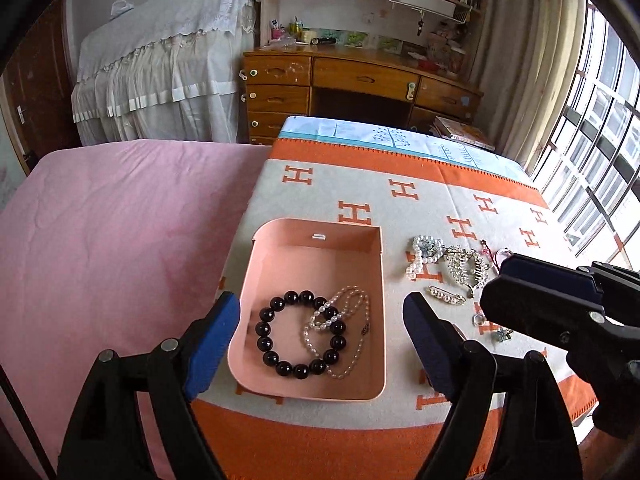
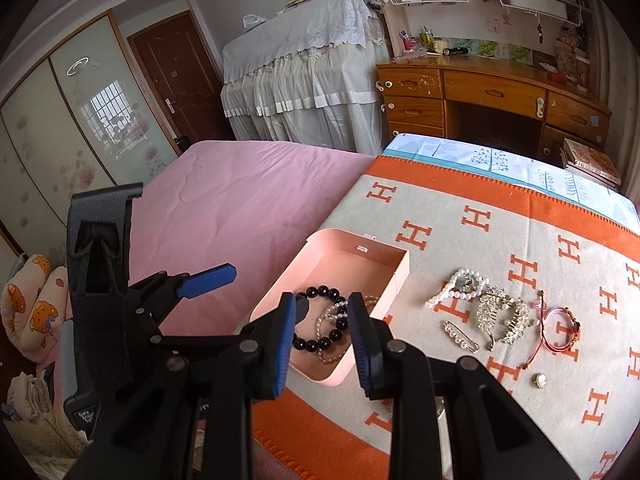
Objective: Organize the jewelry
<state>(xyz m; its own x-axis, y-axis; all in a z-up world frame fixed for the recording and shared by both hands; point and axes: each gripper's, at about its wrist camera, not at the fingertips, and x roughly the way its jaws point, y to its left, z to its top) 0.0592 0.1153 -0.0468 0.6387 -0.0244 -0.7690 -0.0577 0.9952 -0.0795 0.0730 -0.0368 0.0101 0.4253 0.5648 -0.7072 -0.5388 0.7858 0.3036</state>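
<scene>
A pink open box [image 1: 280, 248] [image 2: 276, 292] lies on the orange-and-grey blanket. It holds a black bead bracelet [image 1: 298, 334] [image 2: 320, 344] and a clear bead necklace [image 1: 352, 308] [image 2: 328, 356]. To its right lie a pearl piece [image 1: 424, 256] [image 2: 452, 288], a rhinestone comb [image 1: 466, 266] [image 2: 504, 316], a pearl pin [image 1: 446, 295] [image 2: 460, 336], a red cord bracelet [image 2: 560, 328] and a small ring [image 2: 539, 380]. My left gripper [image 1: 320, 344] is open and empty over the box's near end. My right gripper [image 2: 322, 344] is open and empty, near the box's front right corner.
The blanket [image 1: 400, 200] covers a raised surface beside a pink bed [image 1: 120, 240]. A wooden desk [image 1: 360, 84] and a covered piano [image 1: 168, 68] stand behind. A window [image 1: 600, 140] is at the right. Plush pillows [image 2: 36, 304] lie at the far left.
</scene>
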